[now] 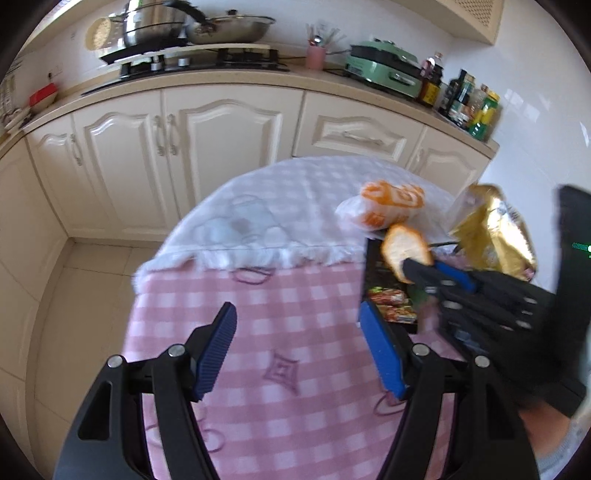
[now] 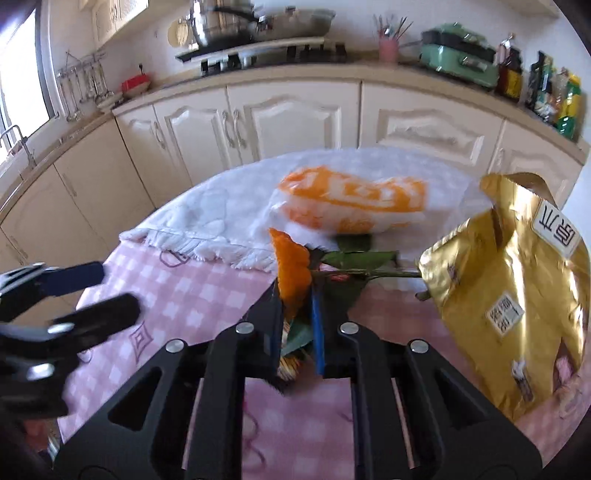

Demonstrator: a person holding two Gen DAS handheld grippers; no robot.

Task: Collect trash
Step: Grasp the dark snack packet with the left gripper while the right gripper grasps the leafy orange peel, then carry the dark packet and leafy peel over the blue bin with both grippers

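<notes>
My right gripper (image 2: 295, 291) is shut on a piece of orange peel (image 2: 291, 273) and holds it above the table; it also shows in the left wrist view (image 1: 417, 266) with the peel (image 1: 404, 247). My left gripper (image 1: 299, 332) is open and empty over the pink checked cloth (image 1: 280, 332); it shows at the left of the right wrist view (image 2: 92, 291). An orange-and-white wrapper (image 2: 347, 206) lies on the white towel (image 2: 207, 214). A gold foil bag (image 2: 517, 288) stands at the right. A green stem with leaves (image 2: 354, 266) lies beyond the peel.
A dark tray (image 1: 376, 266) holding small snack packets (image 1: 393, 306) lies under my right gripper. Cream kitchen cabinets (image 1: 207, 155) stand behind the table, with a stove and pots (image 1: 192, 33), a green appliance (image 1: 384, 66) and bottles (image 1: 469, 99) on the counter.
</notes>
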